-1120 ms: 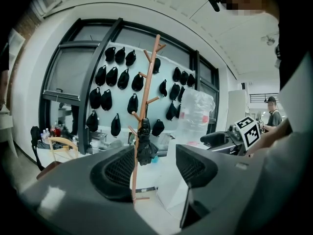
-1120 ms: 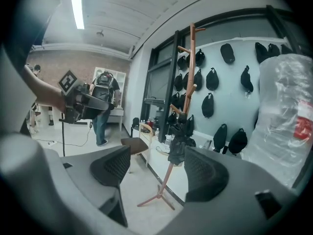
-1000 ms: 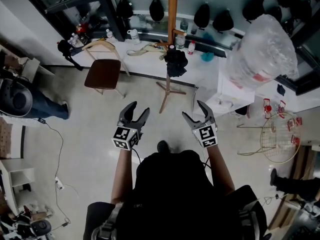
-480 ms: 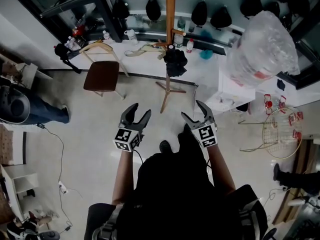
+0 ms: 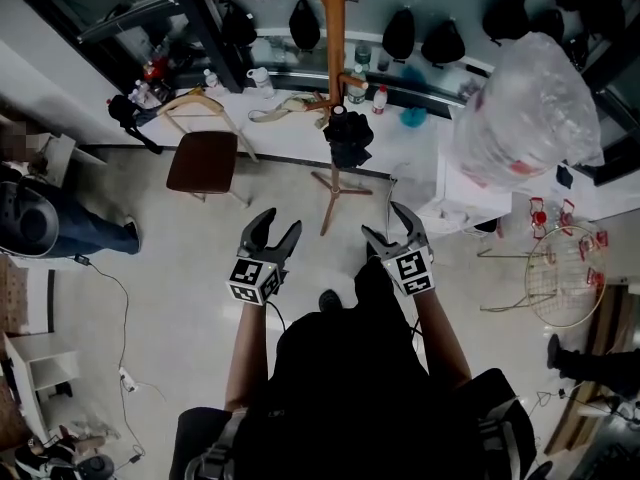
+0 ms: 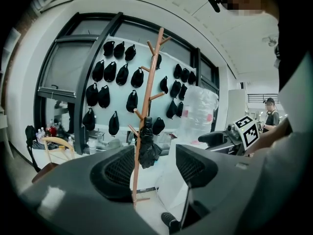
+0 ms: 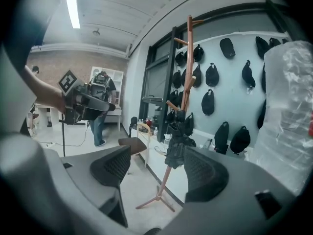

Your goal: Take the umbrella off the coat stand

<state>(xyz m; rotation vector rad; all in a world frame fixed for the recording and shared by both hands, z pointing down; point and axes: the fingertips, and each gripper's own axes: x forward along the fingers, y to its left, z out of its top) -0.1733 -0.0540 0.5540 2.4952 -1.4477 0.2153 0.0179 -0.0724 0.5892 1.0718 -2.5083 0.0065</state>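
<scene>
"Well, where does the folded black fabric umbrella (image 5: 349, 140) hang?"

"At twelve o'clock from both grippers, on a low peg of the tall brown wooden coat stand (image 5: 333, 28), well apart from them."

"And the jaws?"

"The left gripper (image 5: 278, 218) is spread wide with nothing between them. The right gripper (image 5: 385, 220) is the same."

"How should the approach go?"

"I'd step closer, centre one gripper on the bundle's middle, close firmly, then lift up and off the peg so the stand doesn't tip."

"Counts?"

"One umbrella, one stand, two grippers and one brown-seated wooden chair (image 5: 203, 160) at ten o'clock. The black caps (image 6: 132, 101) on the wall number perhaps sixteen, though they're too small to be sure."
</scene>
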